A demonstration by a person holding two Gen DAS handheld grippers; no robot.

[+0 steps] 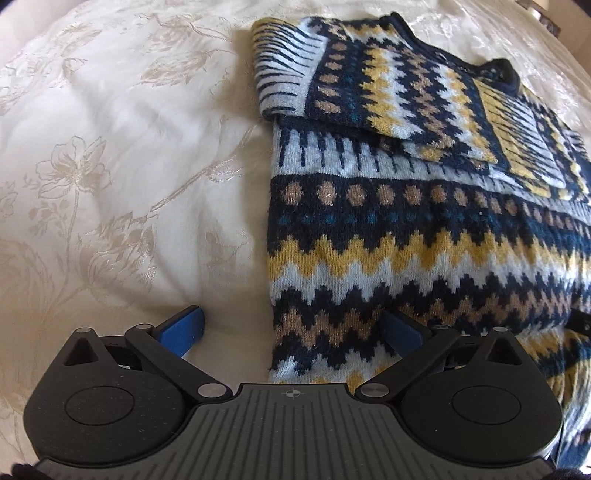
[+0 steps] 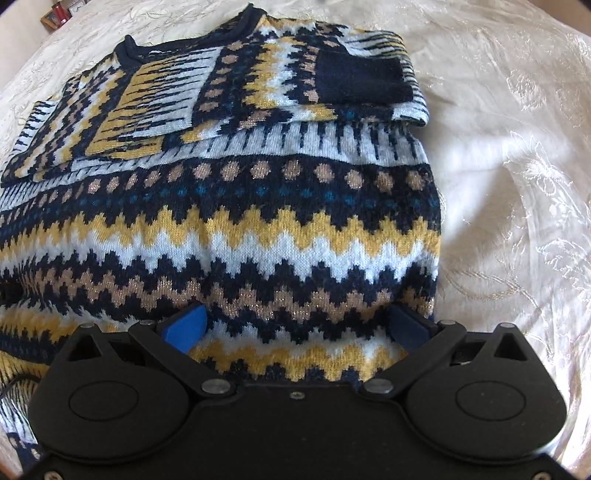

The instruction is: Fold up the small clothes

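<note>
A knitted sweater (image 1: 406, 236) in navy, yellow, pale blue and tan zigzag bands lies flat on a cream bedspread (image 1: 110, 166). Both sleeves are folded across its chest. It also shows in the right wrist view (image 2: 240, 229). My left gripper (image 1: 291, 325) is open, its blue fingers (image 1: 184, 328) straddling the sweater's left side edge near the hem. My right gripper (image 2: 299, 325) is open low over the sweater's lower right part, with blue fingers (image 2: 184, 325) spread above the knit. Neither holds anything.
The cream floral bedspread (image 2: 517, 184) spreads on both sides of the sweater. Small items (image 2: 55, 14) sit on a ledge at the far edge in the right wrist view.
</note>
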